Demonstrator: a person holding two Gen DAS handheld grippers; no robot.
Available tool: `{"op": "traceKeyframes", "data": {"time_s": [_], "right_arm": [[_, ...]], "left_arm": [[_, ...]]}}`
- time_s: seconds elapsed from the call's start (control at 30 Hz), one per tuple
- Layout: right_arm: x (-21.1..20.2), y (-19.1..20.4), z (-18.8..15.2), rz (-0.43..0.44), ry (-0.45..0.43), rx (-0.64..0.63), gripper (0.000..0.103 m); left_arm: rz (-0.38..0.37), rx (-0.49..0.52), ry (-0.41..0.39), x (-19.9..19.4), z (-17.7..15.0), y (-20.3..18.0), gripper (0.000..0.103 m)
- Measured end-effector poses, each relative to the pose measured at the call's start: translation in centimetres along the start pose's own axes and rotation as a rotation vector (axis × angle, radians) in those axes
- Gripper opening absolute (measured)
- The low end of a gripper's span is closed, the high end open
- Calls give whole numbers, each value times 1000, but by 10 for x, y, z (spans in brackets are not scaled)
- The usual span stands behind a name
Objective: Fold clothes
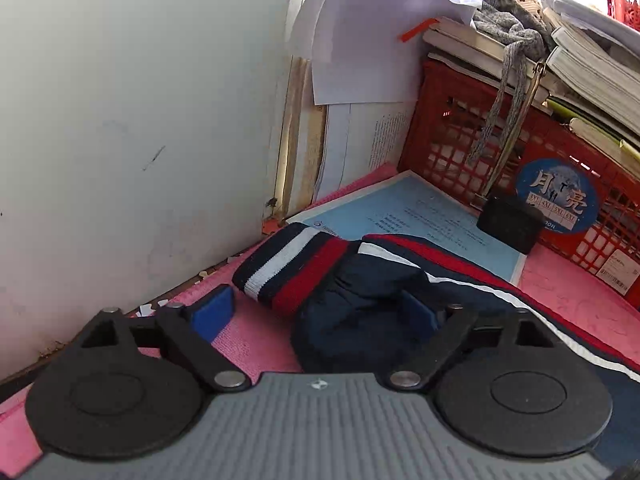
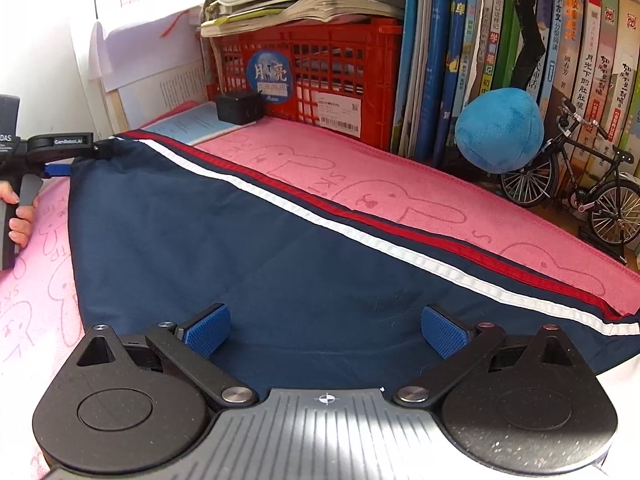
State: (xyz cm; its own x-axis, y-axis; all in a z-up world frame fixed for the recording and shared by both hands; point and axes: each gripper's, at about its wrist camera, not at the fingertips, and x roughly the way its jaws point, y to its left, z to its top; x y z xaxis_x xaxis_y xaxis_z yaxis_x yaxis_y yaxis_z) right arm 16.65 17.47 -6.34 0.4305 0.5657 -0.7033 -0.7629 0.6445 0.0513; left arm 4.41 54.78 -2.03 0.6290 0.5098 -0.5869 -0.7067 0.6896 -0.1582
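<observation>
garment (image 2: 224, 248): navy, red-white stripes | towel (image 2: 360, 176): pink | crate (image 2: 320, 60): red

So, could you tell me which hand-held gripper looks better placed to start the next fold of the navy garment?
Probably the left hand-held gripper: it sits open at the bunched end of the navy garment with red and white stripes, beside the striped ribbed cuff. The right hand-held gripper is open over flat mid-fabric, with no edge between its fingers.

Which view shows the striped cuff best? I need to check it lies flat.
The left wrist view: the striped cuff lies close ahead, whole, on the pink towel. In the right wrist view the cuff cannot be made out; only the navy garment's body and side stripes show.
</observation>
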Motion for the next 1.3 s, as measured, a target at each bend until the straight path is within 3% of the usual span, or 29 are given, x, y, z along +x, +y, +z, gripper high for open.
{"op": "traceKeyframes", "data": {"time_s": [0.03,0.07,0.17,0.27,0.33,0.37,0.4,0.43,0.5,0.53,0.7,0.8,0.87,0.97,1.1,1.3], "right_arm": [[-2,-1,1,5,-6,8,103],[-6,-2,2,8,-13,16,103],[-23,-9,4,3,-49,23,103],[-48,-30,0,-12,-69,62,103],[-69,-49,-9,-23,-71,108,103],[-81,-59,-16,-31,-72,129,103],[-94,-70,-24,-42,-74,148,103],[-107,-81,-34,-60,-75,165,103],[-133,-104,-57,-109,-74,201,103],[-146,-115,-70,-139,-70,220,103],[-202,-181,-143,-272,-31,316,103],[-238,-217,-180,-375,-16,439,103],[-274,-225,-201,-382,-81,517,103],[-318,-206,-229,-405,-111,444,103],[-363,-151,-272,-382,-110,317,103],[-413,-62,-339,-352,-108,188,103]], "left_arm": [[-11,4,-23,-2,2,-3,19],[-22,30,-55,-5,4,-8,18],[74,195,-162,-7,11,-32,17],[190,243,-31,26,12,-40,22],[195,248,-40,15,8,-40,24],[197,250,-45,9,6,-40,26],[199,253,-49,4,4,-40,36],[202,255,-53,-2,2,-40,52],[206,260,-62,-13,-2,-39,71],[203,270,-71,-22,-6,-40,71],[73,315,-104,-89,-41,-50,71],[-60,340,-86,-138,-68,-66,72],[-180,362,-59,-171,-91,-79,74],[-370,378,10,-219,-132,-94,78],[-591,405,86,-276,-179,-102,78],[-745,624,45,-363,-246,-105,87]]}}
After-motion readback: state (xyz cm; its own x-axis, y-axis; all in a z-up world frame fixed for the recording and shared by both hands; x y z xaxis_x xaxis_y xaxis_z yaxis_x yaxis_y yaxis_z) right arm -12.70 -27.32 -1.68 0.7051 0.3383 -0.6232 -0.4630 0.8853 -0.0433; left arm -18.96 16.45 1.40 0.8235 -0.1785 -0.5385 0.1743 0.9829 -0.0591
